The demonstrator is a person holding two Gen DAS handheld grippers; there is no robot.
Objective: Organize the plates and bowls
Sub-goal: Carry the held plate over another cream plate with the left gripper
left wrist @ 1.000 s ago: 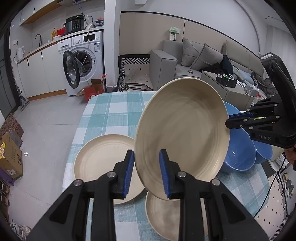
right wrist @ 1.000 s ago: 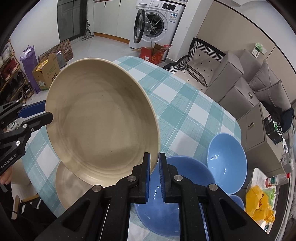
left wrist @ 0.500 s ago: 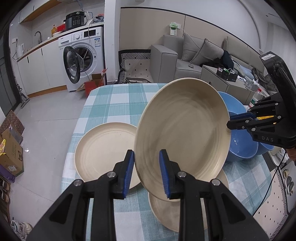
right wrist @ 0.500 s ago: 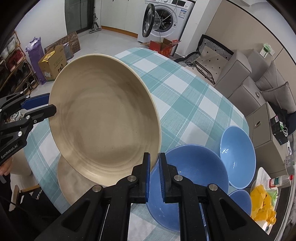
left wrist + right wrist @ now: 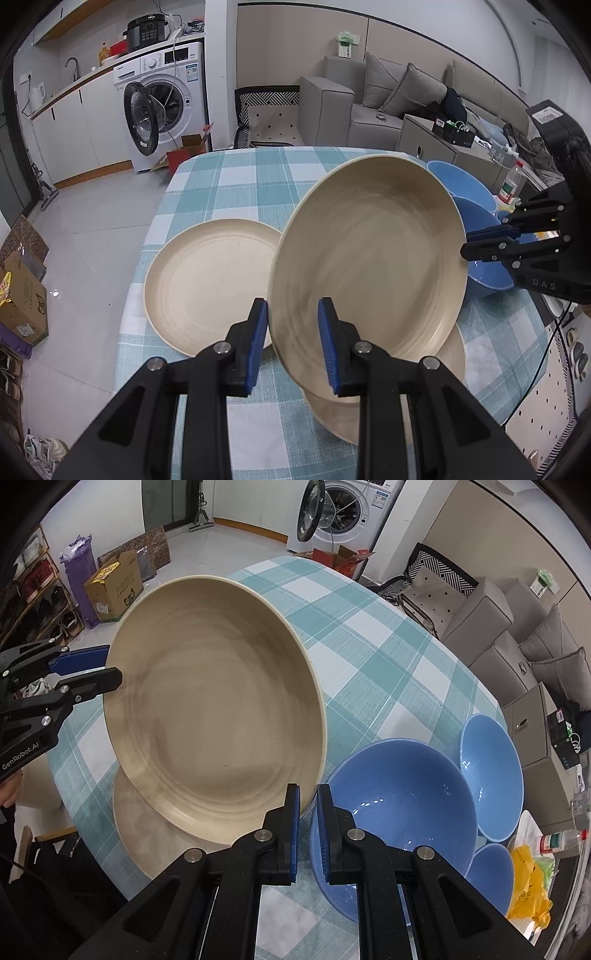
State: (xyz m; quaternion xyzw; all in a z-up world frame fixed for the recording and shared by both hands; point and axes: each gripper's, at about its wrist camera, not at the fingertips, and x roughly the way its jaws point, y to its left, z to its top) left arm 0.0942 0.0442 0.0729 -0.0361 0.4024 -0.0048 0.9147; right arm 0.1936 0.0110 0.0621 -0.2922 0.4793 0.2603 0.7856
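Observation:
A large beige plate (image 5: 365, 258) is held tilted above the checked table, also shown in the right wrist view (image 5: 214, 716). My left gripper (image 5: 291, 332) straddles its near rim with a wide gap, open. My right gripper (image 5: 306, 812) is shut on the plate's opposite rim; it shows in the left wrist view (image 5: 469, 243). A second beige plate (image 5: 210, 280) lies flat on the table to the left. A third beige plate (image 5: 155, 830) lies under the held one. A big blue bowl (image 5: 399, 805) and two smaller blue bowls (image 5: 491, 771) stand to the right.
The round table with a teal checked cloth (image 5: 240, 177) has its edge close on the left. A washing machine (image 5: 162, 107) and a grey sofa (image 5: 369, 103) stand beyond it. A bottle (image 5: 557, 838) and a yellow bag (image 5: 528, 882) lie past the bowls.
The held plate has moved to the left and lower, toward the flat plate on the left. Both grippers moved with it; the blue bowls are more uncovered.

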